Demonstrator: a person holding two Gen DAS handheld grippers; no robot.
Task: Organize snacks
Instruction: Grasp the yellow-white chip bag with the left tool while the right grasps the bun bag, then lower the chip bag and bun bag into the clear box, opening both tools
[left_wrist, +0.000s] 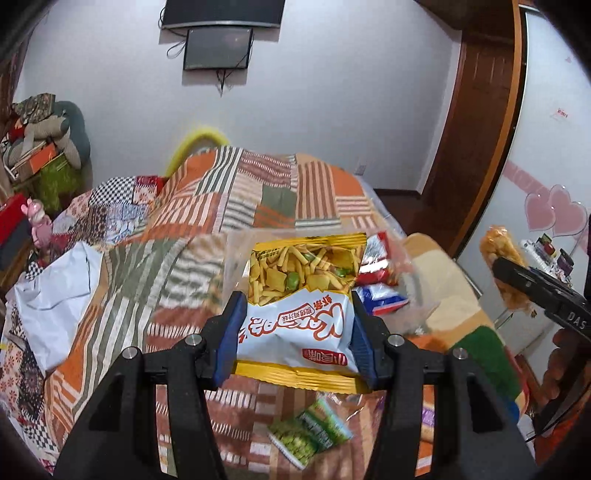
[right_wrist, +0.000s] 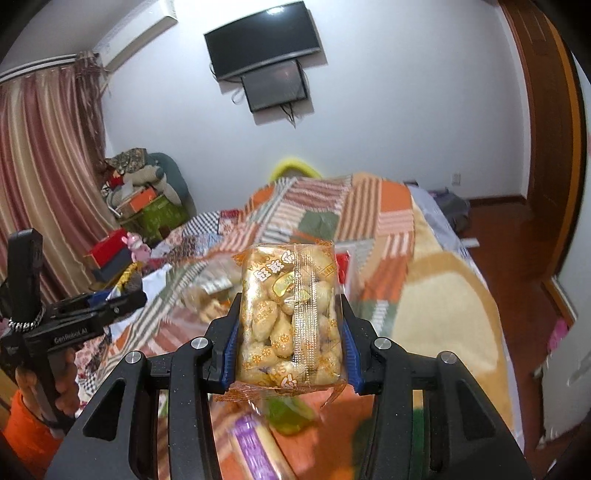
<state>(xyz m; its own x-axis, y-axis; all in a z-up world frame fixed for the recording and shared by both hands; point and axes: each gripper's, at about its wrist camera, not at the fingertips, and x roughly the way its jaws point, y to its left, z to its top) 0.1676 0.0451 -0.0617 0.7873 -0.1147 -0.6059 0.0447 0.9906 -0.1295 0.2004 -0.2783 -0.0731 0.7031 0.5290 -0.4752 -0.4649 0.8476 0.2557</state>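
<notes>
patchwork bedspread (left_wrist: 229, 192) lying under everything | left gripper (left_wrist: 295, 325) clamping the yellow-and-white snack mix bag (left_wrist: 299, 302) up off the bed | right gripper (right_wrist: 290, 325) pinching the clear orange snack pack (right_wrist: 290, 310) aloft | green pea packet (left_wrist: 308, 435) lying on the bedspread below

white walls (right_wrist: 388, 110), patchwork bed (left_wrist: 229, 206)

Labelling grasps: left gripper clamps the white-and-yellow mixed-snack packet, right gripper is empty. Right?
Not quite. The left gripper does clamp the white-and-yellow mixed-snack packet, but the right gripper is shut on a clear orange-printed packet of golden puffs, as the right wrist view shows.
</notes>
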